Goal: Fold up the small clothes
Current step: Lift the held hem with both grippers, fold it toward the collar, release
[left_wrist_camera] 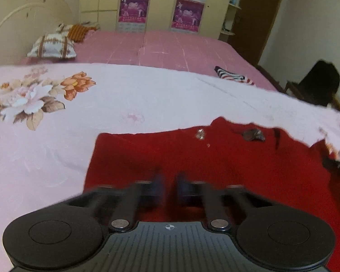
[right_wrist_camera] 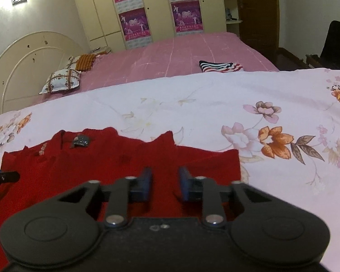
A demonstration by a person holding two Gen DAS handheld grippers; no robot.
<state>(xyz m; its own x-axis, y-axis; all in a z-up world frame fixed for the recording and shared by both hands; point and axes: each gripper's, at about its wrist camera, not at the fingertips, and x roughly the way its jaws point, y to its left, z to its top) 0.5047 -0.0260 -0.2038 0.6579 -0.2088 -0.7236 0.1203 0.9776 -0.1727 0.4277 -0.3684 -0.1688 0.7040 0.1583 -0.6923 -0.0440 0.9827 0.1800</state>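
a wide bed [right_wrist_camera: 192, 45] fills the room, covered at the far side by a pink sheet crossed with pale lines. nearer lies a pale floral bedspread [right_wrist_camera: 192, 104] with orange and white blossoms. at the left stands a cream arched headboard [right_wrist_camera: 29, 54], its paint chipped, with 2 patterned pillows [right_wrist_camera: 61, 81] and an orange striped cloth [right_wrist_camera: 86, 61] beside it. behind the bed a cream wardrobe [right_wrist_camera: 97, 11] bears 4 purple posters [right_wrist_camera: 134, 21]. right of it are corner shelves [right_wrist_camera: 231, 2] and a dark brown door [right_wrist_camera: 258, 15]. the walls are off-white, with a bright glare high on the left one. a dark chair [left_wrist_camera: 317, 86] stands at the right.
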